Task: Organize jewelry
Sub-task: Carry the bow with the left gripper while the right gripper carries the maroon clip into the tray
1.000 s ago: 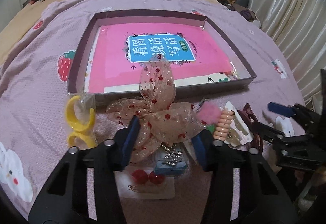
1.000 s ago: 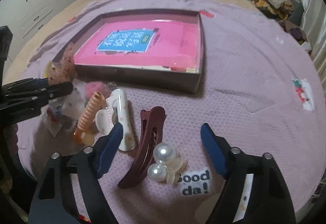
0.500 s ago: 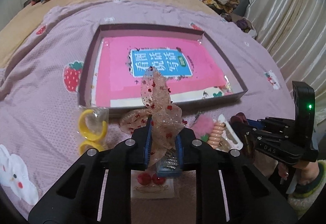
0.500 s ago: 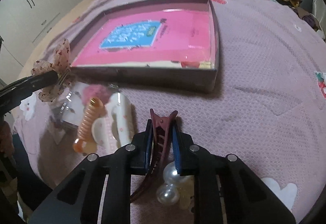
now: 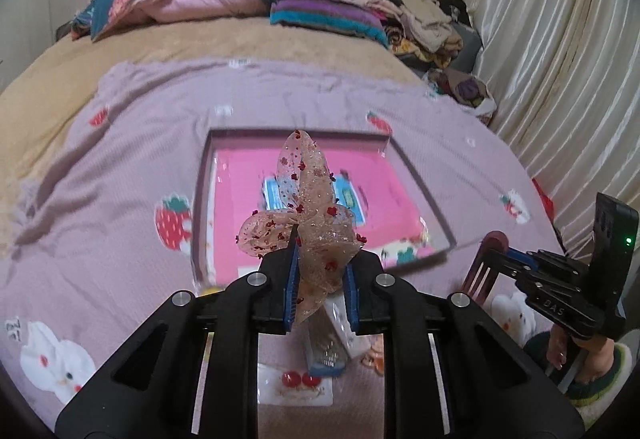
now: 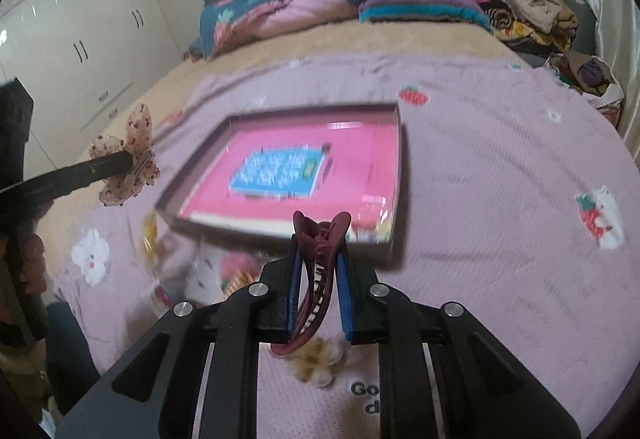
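1. The left hand-held gripper (image 5: 318, 289) is clenched on a sheer bow hair clip (image 5: 310, 235), lifted off the bed; the bow fans out ahead of its fingertips, with the shallow box (image 5: 202, 199) further ahead.
2. The right hand-held gripper (image 6: 318, 291) is grasping a maroon claw clip (image 6: 316, 271), teeth hanging down between the blue pads (image 6: 294, 291), also off the bed and just short of the box's (image 6: 394, 175) near wall.
3. The step in hand looks like carrying both pieces to the box. Judgement: keep each grip firm, clear the near wall before lowering, and set the two down apart from each other on the pink book (image 6: 280, 167) so the bow's fabric does not snag in the claw's teeth.
4. The bow is soft and will flop, so lower it close to the surface before letting go.
5. Count: two hand-held grippers, one bow, one claw clip, one box, one book.
6. Below the right hand-held gripper lies one pearl flower clip (image 6: 316, 363); under the left, one card with two red earrings (image 5: 298, 381). Other pieces there are too blurred to count.
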Tool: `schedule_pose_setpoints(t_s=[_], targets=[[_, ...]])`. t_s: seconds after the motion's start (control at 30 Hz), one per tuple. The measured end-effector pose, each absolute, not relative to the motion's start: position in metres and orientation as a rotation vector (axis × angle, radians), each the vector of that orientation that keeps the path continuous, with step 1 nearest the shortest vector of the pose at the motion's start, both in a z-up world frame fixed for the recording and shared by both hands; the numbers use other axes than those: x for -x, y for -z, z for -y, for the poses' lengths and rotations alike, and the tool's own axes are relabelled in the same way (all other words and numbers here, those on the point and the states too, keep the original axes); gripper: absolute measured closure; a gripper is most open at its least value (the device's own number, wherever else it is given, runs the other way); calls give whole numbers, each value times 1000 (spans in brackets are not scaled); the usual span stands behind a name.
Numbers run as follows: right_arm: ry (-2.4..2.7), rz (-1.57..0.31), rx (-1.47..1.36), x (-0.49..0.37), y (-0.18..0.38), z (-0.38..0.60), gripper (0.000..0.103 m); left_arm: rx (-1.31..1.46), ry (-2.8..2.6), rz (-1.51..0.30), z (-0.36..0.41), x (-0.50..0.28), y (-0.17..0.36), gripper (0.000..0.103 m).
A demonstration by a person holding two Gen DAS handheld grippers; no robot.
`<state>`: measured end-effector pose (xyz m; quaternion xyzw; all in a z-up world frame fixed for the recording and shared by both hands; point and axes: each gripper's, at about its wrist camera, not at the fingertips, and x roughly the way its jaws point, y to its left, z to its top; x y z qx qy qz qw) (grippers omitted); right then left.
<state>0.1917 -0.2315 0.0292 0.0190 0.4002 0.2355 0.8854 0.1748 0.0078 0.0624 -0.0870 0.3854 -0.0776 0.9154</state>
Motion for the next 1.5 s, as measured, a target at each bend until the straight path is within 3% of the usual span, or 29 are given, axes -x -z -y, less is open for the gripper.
schedule_pose_setpoints(t_s=[0.57, 1.33, 1.5], targets=[[-542, -694, -127, -250, -85, 214, 88, 176, 114, -790, -8, -218, -61, 92], [-500, -849, -138, -306, -1, 210, 88, 164, 46, -964, 7, -271, 28, 88], [-514, -874, -142, -307, 6, 207, 88, 161, 40, -966, 8, -268, 30, 78]])
